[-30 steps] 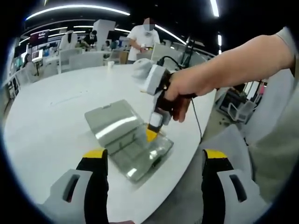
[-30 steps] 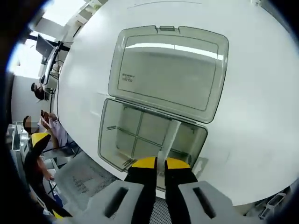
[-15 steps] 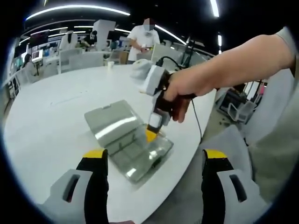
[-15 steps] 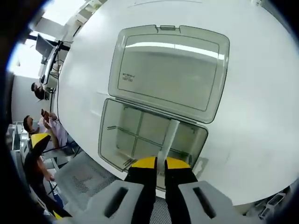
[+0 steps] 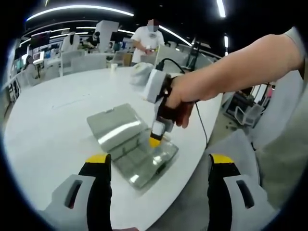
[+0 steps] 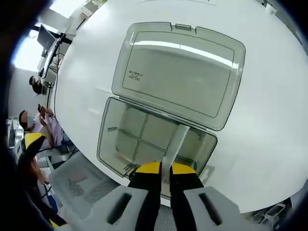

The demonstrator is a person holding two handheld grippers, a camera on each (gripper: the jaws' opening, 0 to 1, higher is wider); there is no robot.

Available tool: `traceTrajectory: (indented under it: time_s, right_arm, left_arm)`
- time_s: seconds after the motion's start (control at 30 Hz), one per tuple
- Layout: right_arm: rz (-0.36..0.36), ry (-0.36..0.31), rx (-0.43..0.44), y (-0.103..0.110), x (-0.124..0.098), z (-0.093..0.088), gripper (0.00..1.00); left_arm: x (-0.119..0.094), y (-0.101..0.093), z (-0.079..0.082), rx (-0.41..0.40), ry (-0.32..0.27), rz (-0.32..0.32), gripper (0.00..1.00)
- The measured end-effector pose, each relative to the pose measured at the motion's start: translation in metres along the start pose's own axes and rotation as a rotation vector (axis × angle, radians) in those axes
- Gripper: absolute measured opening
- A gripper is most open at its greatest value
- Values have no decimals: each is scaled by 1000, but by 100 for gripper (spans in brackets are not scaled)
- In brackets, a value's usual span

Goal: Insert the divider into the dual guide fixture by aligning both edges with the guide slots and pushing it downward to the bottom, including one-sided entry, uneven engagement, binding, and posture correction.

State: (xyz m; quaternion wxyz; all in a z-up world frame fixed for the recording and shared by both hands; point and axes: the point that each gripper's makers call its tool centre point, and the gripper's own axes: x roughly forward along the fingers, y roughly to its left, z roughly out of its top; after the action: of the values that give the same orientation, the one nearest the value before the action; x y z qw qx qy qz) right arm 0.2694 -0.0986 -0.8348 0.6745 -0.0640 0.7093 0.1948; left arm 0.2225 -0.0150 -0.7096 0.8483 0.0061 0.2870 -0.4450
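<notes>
On the white table, the divider, clamped by the right gripper, has been tilted slightly at lower centre over the fixture, suggesting posture correction; left gripper jaws are held apart

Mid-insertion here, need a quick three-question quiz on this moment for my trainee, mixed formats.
1. True or false: the right gripper is shut on the divider.
2. The lid of the clear box is: A) closed B) open, lying flat on the white table C) removed.
3. Fill in: the left gripper has its jaws ____ and holds nothing.

Key: 1 true; 2 B; 3 open.
</notes>
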Motion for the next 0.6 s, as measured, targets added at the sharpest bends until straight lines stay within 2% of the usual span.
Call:
traceTrajectory:
  time_s: [0.6]
  right_arm:
    - [-68, 39, -40, 0, 8, -2, 0]
  left_arm:
    - [0, 2, -2, -5, 3, 3, 80]
